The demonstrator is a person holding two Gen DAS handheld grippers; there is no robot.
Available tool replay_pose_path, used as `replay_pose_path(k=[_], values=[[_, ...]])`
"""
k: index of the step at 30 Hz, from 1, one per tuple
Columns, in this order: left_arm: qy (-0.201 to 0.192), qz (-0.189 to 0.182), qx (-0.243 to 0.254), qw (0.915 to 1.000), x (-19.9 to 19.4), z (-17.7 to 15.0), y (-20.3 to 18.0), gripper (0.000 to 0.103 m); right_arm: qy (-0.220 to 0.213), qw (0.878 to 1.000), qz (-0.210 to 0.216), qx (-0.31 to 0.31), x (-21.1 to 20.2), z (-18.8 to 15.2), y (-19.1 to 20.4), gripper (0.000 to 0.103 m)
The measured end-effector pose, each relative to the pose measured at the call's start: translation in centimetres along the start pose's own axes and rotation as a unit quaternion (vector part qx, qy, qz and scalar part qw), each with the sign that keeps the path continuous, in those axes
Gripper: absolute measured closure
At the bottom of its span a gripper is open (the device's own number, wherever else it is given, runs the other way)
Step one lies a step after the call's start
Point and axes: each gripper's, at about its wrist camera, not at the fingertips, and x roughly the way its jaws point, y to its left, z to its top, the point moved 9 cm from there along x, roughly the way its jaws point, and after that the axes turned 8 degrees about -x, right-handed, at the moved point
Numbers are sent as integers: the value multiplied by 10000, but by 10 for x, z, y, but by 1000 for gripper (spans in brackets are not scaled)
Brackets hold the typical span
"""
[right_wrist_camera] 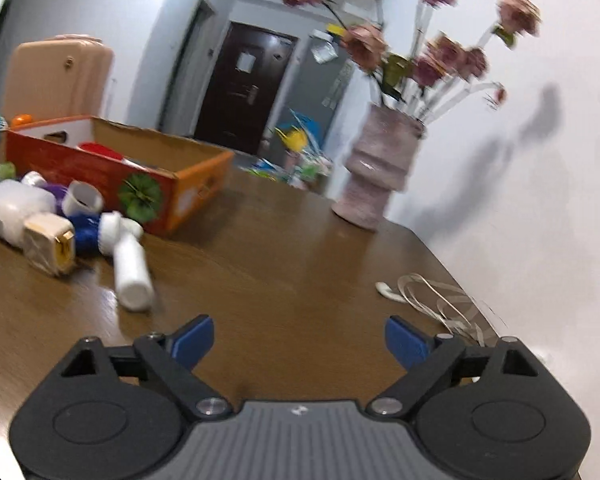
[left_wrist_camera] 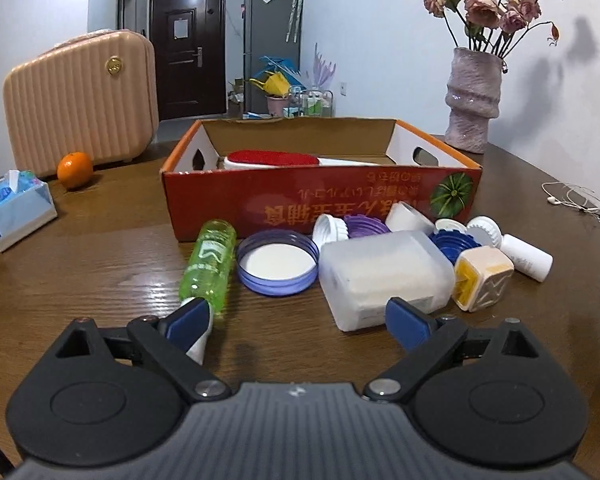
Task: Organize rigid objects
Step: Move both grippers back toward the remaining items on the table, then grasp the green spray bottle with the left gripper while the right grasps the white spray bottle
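An orange cardboard box (left_wrist_camera: 320, 204) stands on the wooden table with a red-and-white brush (left_wrist_camera: 276, 159) inside. In front of it lie a green bottle (left_wrist_camera: 210, 266), a blue lid (left_wrist_camera: 277, 262), a translucent white container (left_wrist_camera: 384, 276), a yellow-cream square jar (left_wrist_camera: 482, 276), a small white bottle (left_wrist_camera: 526, 256) and several caps (left_wrist_camera: 364, 228). My left gripper (left_wrist_camera: 298, 320) is open and empty just before the container and green bottle. My right gripper (right_wrist_camera: 300, 338) is open and empty over bare table, right of the white bottle (right_wrist_camera: 130, 270) and the box (right_wrist_camera: 112, 184).
A pink vase of dried roses (left_wrist_camera: 472, 100) stands at the back right, also in the right wrist view (right_wrist_camera: 376, 168). White earphones (right_wrist_camera: 432, 300) lie near the right edge. A peach case (left_wrist_camera: 80, 100), an orange (left_wrist_camera: 75, 170) and a tissue box (left_wrist_camera: 18, 208) sit left.
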Motion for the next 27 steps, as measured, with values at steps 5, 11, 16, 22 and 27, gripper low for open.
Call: replay_pose_path(k=[5, 11, 16, 22, 27], values=[[-53, 180, -57, 9998, -3, 7, 7, 6, 187, 9995, 34, 255, -15, -23, -11, 11], [-159, 292, -41, 9994, -14, 11, 11, 6, 28, 9992, -51, 400, -30, -23, -11, 18], [-172, 360, -37, 9992, -17, 12, 18, 6, -312, 9988, -180, 329, -42, -7, -8, 9], [-46, 594, -24, 9982, -5, 7, 34, 6, -421, 9898, 939, 986, -25, 23, 20, 18], [38, 635, 14, 9980, 11, 10, 54, 6, -148, 9807, 1629, 1069, 13, 40, 63, 45]])
